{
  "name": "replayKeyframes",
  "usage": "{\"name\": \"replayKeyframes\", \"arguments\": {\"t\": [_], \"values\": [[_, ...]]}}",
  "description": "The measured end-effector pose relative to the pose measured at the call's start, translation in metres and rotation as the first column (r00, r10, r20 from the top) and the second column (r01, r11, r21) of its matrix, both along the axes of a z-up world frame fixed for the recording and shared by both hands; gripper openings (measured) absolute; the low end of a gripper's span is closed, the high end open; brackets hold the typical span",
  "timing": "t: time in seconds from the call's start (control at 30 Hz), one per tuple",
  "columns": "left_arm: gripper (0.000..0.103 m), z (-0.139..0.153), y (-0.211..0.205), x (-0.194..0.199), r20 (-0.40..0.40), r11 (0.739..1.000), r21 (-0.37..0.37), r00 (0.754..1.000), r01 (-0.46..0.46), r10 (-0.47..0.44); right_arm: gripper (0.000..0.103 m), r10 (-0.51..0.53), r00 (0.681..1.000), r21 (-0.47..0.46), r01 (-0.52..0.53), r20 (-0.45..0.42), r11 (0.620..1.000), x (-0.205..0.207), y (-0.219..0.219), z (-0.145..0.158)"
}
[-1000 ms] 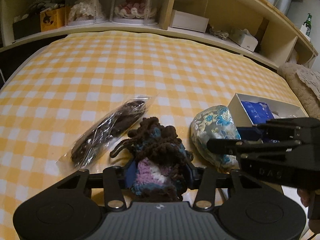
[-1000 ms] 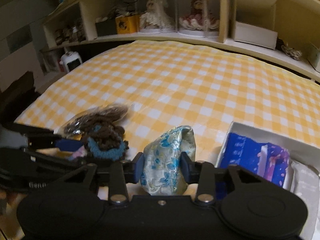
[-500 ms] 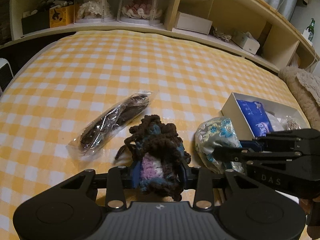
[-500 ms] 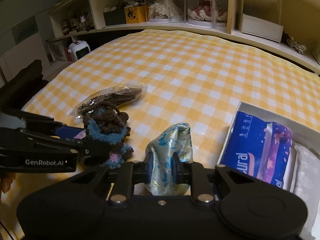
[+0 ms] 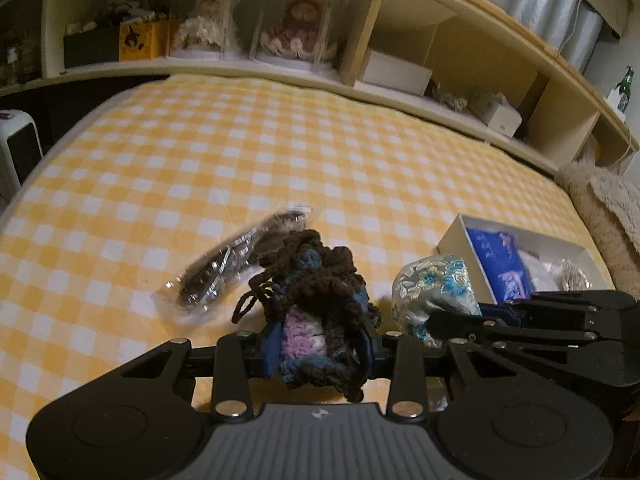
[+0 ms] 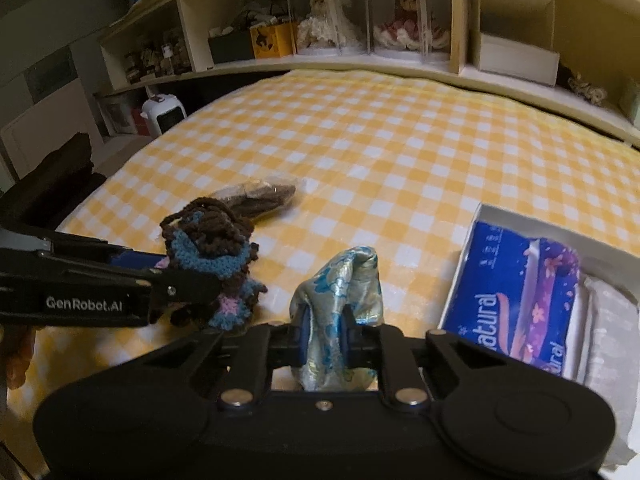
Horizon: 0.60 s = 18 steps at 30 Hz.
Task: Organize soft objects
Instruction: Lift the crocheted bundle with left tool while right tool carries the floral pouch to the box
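Two soft things are in hand at once, one per gripper, which suits a sorting job where each piece has to be carried separately. The left gripper (image 5: 320,344) is clamped narrow on the crocheted pouch (image 5: 316,292), its blue pads pressing the pink-and-white middle so the brown drawstring top flops forward over them; the pouch appears lifted just clear of the bed (image 5: 280,152). The right gripper (image 6: 324,332) is closing on the brocade pouch (image 6: 340,292), pinching it low down, so the shiny fabric bunches into a peak above the pads (a slippery cloth like this is likely gripped deep so that it will not slide out).

Both grippers point down at the yellow checked cover from the near edge, side by side, the left one's arm crossing the right camera's view.

The white box (image 6: 500,216) sits on the bed just to the right of the brocade pouch and already holds a blue tissue pack (image 6: 516,292) and pale packets beside it, so it is probably the collecting place. A clear bag of dark stuff (image 5: 236,268) lies beyond the crocheted pouch, untouched, presumably waiting its turn.

Judging by this, the picking-up is done for two items and the carry to the box comes next.
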<state>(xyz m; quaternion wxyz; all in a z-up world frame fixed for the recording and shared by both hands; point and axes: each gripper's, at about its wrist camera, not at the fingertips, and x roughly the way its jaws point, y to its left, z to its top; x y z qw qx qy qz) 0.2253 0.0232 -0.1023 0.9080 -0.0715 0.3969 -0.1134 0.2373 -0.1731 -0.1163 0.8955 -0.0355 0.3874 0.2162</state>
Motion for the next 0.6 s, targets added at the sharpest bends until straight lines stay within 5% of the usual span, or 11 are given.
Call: {"name": "replayKeyframes", "arguments": {"t": [0.6], "values": [[0.039, 0.066, -0.001, -0.046, 0.171, 1.000, -0.006, 0.985, -0.013, 0.014, 0.015, -0.068, 0.982, 0.079, 0.055, 0.174, 0.995, -0.042, -0.019, 0.072]]}}
